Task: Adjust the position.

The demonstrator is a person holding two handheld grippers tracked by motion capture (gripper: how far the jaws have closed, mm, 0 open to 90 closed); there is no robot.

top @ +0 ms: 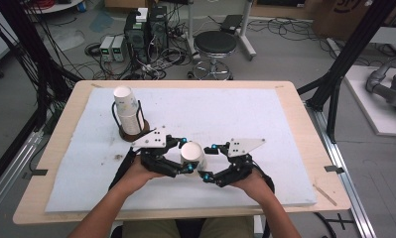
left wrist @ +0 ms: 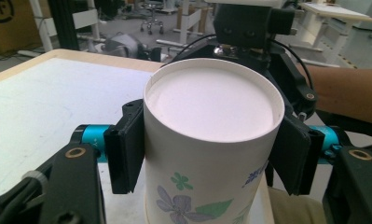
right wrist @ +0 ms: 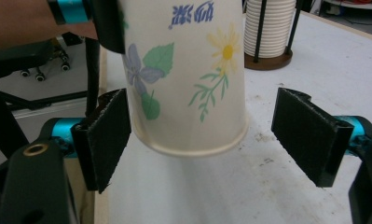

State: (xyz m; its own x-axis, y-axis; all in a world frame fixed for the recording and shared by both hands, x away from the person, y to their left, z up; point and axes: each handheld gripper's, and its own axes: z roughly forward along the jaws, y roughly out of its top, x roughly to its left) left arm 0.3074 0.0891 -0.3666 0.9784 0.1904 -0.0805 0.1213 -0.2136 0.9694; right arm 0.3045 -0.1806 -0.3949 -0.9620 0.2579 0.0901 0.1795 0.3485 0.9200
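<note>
L gripper [top: 185, 155] grips inverted paper cup [top: 192, 153]; cup stack [top: 128, 110] in holder [top: 134, 133].

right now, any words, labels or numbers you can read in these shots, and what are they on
"SF", partly cut off: black print on the brown cardboard box at the left gripper view's top left.
Blue print on the flowered white paper cup: upside down, too blurred to read.
Dark marking on the brown cardboard box on the floor in the high view: cut off, unreadable.
Nothing else legible.
</note>
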